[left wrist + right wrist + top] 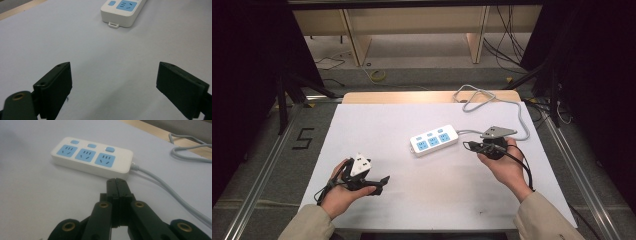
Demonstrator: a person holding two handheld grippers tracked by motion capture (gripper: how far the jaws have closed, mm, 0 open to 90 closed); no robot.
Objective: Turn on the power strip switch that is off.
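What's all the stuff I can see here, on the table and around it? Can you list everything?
White plastic power strip with three blue sockets and three blue buttons: one, white and blue, middle of the sheet, right of centre.
Grey power cord: one, grey, runs from the strip's right end and loops at the table's far edge.
White sheet covering the table: one, white, over most of the tabletop.
Wooden table: one, light wood, bare strip at the far edge.
Left claw: one, black, near left of the sheet, jaws wide apart, empty.
Right claw: one, black, just right of the strip, jaws shut together, empty.
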